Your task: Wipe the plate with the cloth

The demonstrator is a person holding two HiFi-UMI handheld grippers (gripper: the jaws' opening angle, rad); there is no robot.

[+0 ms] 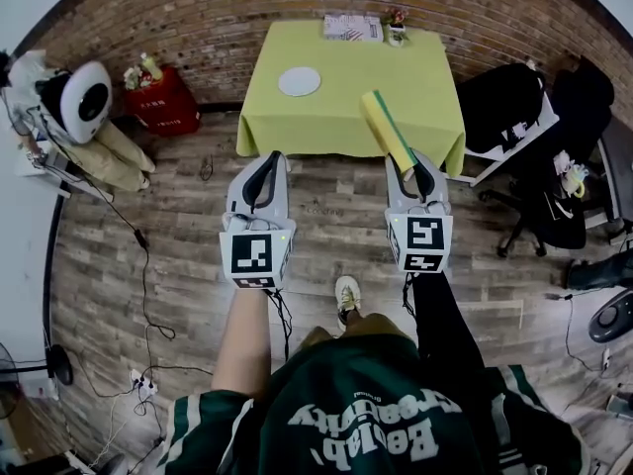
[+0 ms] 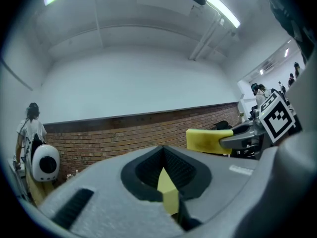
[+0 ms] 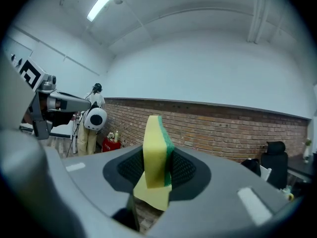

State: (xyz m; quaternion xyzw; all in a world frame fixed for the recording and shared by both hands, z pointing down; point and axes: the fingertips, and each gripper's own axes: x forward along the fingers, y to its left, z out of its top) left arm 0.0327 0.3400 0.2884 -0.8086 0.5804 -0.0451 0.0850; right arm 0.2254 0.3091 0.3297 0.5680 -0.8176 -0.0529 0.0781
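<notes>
The right gripper (image 1: 413, 171) clamps the yellow-green sponge (image 1: 387, 127), which sticks out forward. The left gripper (image 1: 267, 164) is closed, holding nothing. Both are held out before the body, well apart from the plate (image 1: 299, 81) on the table (image 1: 341, 112).

Head view downward; gripper views level, forward.

From here I count two grippers, the left gripper (image 1: 271, 158) and the right gripper (image 1: 419, 170), one sponge (image 1: 387, 127), one white plate (image 1: 299, 81), one tabletop (image 1: 346, 107), one booklet (image 1: 352, 28), one flower pot (image 1: 397, 26), one red crate (image 1: 158, 103) and possibly two dark chairs (image 1: 506, 105).
</notes>
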